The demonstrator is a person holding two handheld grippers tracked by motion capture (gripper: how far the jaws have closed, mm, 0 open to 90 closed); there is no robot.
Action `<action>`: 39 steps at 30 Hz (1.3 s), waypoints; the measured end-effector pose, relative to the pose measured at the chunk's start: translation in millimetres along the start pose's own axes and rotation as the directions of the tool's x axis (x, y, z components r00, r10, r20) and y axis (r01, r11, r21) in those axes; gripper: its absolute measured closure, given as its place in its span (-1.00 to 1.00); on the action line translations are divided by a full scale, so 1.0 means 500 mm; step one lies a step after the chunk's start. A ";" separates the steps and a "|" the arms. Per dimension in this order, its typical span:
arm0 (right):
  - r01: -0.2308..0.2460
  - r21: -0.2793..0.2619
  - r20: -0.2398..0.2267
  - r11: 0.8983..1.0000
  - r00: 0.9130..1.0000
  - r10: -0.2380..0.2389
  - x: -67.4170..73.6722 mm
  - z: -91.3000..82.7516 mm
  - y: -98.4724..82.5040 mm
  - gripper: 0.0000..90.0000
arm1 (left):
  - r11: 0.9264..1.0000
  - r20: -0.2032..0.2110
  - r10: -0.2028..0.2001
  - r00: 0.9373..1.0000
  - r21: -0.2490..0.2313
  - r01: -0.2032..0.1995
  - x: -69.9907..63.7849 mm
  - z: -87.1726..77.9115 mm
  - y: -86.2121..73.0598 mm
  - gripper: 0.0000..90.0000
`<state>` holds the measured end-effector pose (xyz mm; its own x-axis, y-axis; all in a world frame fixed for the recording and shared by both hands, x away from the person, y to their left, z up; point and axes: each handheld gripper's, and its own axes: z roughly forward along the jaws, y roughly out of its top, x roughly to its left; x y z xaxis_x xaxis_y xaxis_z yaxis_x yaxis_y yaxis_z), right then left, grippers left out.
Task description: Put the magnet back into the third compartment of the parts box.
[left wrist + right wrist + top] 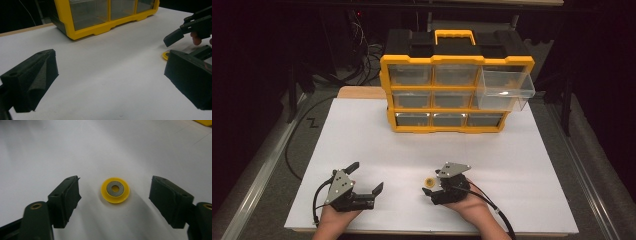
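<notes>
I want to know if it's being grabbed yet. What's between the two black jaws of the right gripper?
The small yellow disc with a grey ring in it lies on the white table between them, untouched, in the right gripper view.

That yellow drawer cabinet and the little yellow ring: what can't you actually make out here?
- Drawer cabinet, high view: what its drawers hold is too small and hazy to tell, also in the pulled-out drawer.
- Cabinet, left gripper view: cut off by the top edge.
- Yellow ring, left gripper view: mostly hidden behind a jaw of the left gripper.
- Ring, high view: too small to show its grey centre beside the right gripper.
</notes>
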<state>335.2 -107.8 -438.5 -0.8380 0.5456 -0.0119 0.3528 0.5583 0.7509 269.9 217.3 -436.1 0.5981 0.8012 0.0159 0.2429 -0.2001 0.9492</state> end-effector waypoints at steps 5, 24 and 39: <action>-0.003 0.020 -0.002 1.000 1.000 0.003 -0.001 0.004 0.000 -0.12 | 1.000 0.001 0.002 1.000 0.001 -0.002 0.000 0.000 0.000 -1.00; 0.022 0.049 0.004 0.999 1.000 -0.022 -0.002 0.008 0.004 0.32 | 1.000 0.003 0.002 1.000 -0.004 -0.002 0.000 -0.001 0.000 -1.00; 0.051 0.059 0.006 0.997 0.999 -0.051 -0.003 0.017 0.010 0.34 | 1.000 0.004 -0.002 1.000 -0.006 0.002 -0.001 -0.002 0.000 -1.00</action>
<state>341.8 -100.5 -440.2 -0.8524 0.5201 -0.0545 0.3339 0.6215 0.7087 269.0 217.6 -435.8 0.6008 0.7993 0.0124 0.2395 -0.1948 0.9512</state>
